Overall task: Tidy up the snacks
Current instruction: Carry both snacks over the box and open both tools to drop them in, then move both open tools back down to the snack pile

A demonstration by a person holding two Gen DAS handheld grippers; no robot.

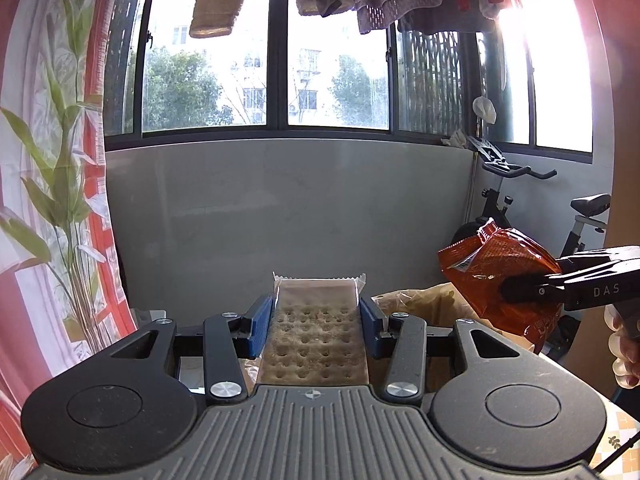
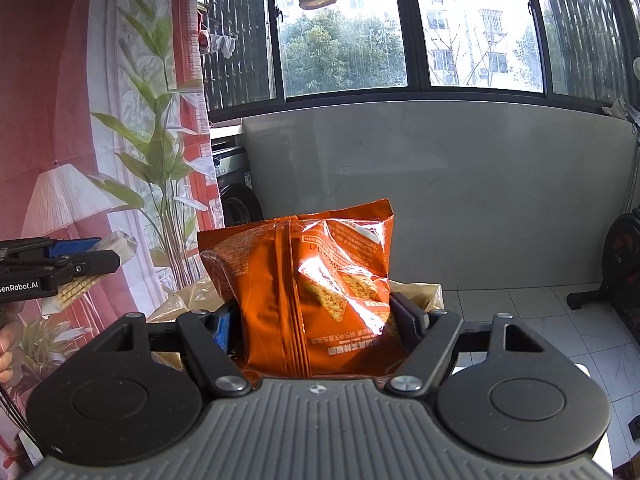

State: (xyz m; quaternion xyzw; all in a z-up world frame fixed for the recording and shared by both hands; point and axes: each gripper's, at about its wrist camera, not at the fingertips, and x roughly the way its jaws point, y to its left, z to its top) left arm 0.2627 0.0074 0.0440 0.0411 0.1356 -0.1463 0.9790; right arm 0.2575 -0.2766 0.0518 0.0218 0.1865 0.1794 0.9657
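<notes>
the left gripper (image 1: 318, 320) has its jaws drawn in narrow on a clear-wrapped cracker packet (image 1: 318, 332), the blue pads pressing its two long edges so the flat packet lies level between them and points out toward the window (image 1: 276, 52). gripping by the edges probably keeps the brittle crackers from being crushed across their faces.

the right gripper (image 2: 316, 320) holds an orange bag of tortilla chips (image 2: 312, 288), jaws set fairly wide because the bag is puffed with air; they pinch its lower part, so the bag stands up and leans a little away from the camera. in the left wrist view the same bag (image 1: 500, 276) shows off to the right, well apart from the cracker packet.

both snacks are in the air, clear of any surface. below and just beyond them lies a crumpled tan plastic bag (image 2: 416, 294), its mouth seemingly open; it looks like the place the snacks come from or go to, though i cannot tell which. an exercise bike (image 1: 532, 208) stands by the wall (image 1: 280, 208) further off. each snack in its own hand suggests they are being sorted separately.
</notes>
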